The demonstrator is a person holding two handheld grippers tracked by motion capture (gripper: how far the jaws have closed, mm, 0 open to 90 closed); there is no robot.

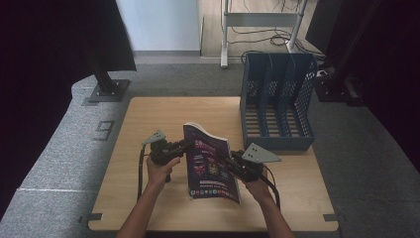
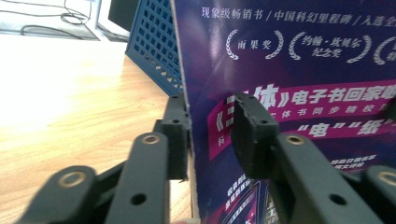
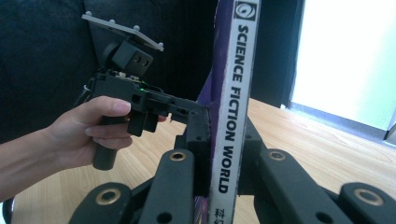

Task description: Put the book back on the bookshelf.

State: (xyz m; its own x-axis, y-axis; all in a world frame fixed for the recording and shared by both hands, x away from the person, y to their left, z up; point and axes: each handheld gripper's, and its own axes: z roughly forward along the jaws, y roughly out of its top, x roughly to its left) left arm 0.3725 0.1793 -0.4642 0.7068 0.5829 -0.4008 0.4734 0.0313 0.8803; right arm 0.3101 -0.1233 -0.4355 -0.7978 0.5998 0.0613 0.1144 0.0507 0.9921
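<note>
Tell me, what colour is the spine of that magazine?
The spine is white or light grey with black lettering, seen best in the right gripper view; the magazine's cover is dark purple.

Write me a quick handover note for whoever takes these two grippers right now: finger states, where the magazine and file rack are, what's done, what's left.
Right gripper: fingers shut on the spine of the purple glossy magazine, holding it upright above the wooden table.
Left gripper: fingers straddle the magazine's opposite edge; one finger lies against the cover, full clamp unclear.
Blue perforated plastic file rack: stands at the table's far right, slots look empty.
Done: magazine lifted and stood on edge.
Left: probably secure the left grip, then carry the magazine into a rack slot.
</note>
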